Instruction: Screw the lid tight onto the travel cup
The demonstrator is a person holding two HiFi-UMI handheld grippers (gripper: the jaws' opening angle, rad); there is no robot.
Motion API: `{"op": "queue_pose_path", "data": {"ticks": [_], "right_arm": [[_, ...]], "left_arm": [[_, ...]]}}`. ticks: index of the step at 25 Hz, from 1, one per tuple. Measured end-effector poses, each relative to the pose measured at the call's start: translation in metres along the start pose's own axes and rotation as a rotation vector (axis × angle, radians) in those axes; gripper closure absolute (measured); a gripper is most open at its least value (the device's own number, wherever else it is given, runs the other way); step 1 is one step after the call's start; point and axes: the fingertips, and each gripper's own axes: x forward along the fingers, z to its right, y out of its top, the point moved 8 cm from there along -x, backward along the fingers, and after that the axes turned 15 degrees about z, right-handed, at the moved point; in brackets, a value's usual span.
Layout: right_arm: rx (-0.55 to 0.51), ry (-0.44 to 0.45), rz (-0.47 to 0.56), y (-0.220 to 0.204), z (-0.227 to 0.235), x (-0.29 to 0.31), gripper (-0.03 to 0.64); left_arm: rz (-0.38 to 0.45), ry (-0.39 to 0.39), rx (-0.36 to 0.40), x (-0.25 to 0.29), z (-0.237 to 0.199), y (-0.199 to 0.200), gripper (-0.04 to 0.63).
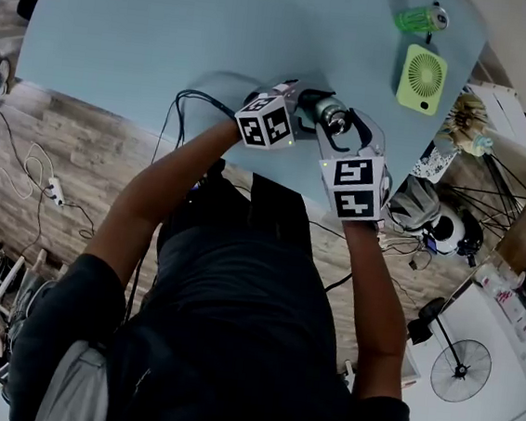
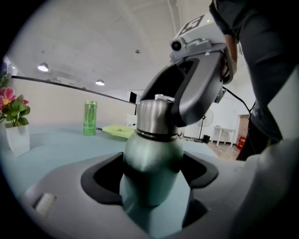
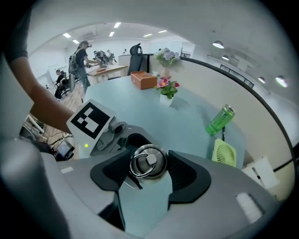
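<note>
The travel cup has a pale green body (image 2: 152,156) and a steel lid (image 2: 154,116) with a ring on top (image 3: 140,164). It stands near the front edge of the light blue table (image 1: 168,45). My left gripper (image 2: 152,179) comes in from the side, shut on the green body, both dark pads against it. My right gripper (image 3: 149,156) reaches down steeply from above, its pads closed on either side of the lid. In the head view the cup top (image 1: 333,116) shows between the two marker cubes.
A green can (image 1: 420,19) and a small green fan (image 1: 422,78) lie at the table's far right. A white vase of pink flowers (image 3: 167,91) and an orange box (image 3: 143,79) stand farther back. People work at a distant bench (image 3: 81,58). Cables trail off the near table edge.
</note>
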Motion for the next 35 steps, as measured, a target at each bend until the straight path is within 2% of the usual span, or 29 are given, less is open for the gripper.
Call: {"op": "queue_pose_path", "data": {"ticks": [3, 6, 11, 14, 18, 19, 21, 24, 29, 31, 35], "right_arm": [[0.035, -0.061, 0.015, -0.002, -0.003, -0.002, 0.365], [0.035, -0.069, 0.027, -0.003, -0.004, -0.002, 0.365], [-0.08, 0.073, -0.023, -0.005, -0.004, -0.005, 0.358], [-0.282, 0.217, -0.052, 0.009, -0.005, -0.014, 0.35], [-0.722, 0.414, -0.16, 0.016, -0.007, -0.016, 0.348], [-0.798, 0.45, -0.178, 0.016, -0.007, -0.014, 0.348], [-0.88, 0.515, -0.208, 0.014, -0.007, -0.01, 0.348], [-0.916, 0.56, -0.226, 0.013, -0.006, -0.002, 0.348], [-0.925, 0.582, -0.249, 0.007, -0.006, 0.005, 0.351], [-0.901, 0.566, -0.243, 0.006, -0.005, 0.006, 0.371], [-0.784, 0.51, -0.224, 0.004, -0.002, 0.007, 0.376]], "left_arm": [[-0.001, 0.001, 0.0, 0.001, 0.0, 0.0, 0.17], [-0.001, 0.0, -0.001, 0.0, 0.0, 0.0, 0.17], [-0.002, -0.002, -0.004, 0.0, 0.0, 0.0, 0.17], [-0.002, -0.003, -0.003, 0.0, 0.0, 0.001, 0.17], [-0.003, -0.003, -0.001, 0.0, 0.0, 0.001, 0.17], [-0.003, -0.003, -0.002, 0.0, 0.001, 0.0, 0.17], [-0.003, -0.003, -0.002, 0.0, 0.001, 0.0, 0.17], [-0.004, -0.003, -0.001, 0.001, 0.0, 0.0, 0.17], [-0.002, -0.004, 0.001, 0.0, 0.001, 0.001, 0.17], [-0.002, -0.004, 0.003, 0.0, 0.001, 0.001, 0.17], [-0.002, -0.004, 0.001, 0.001, 0.001, 0.0, 0.17]]}}
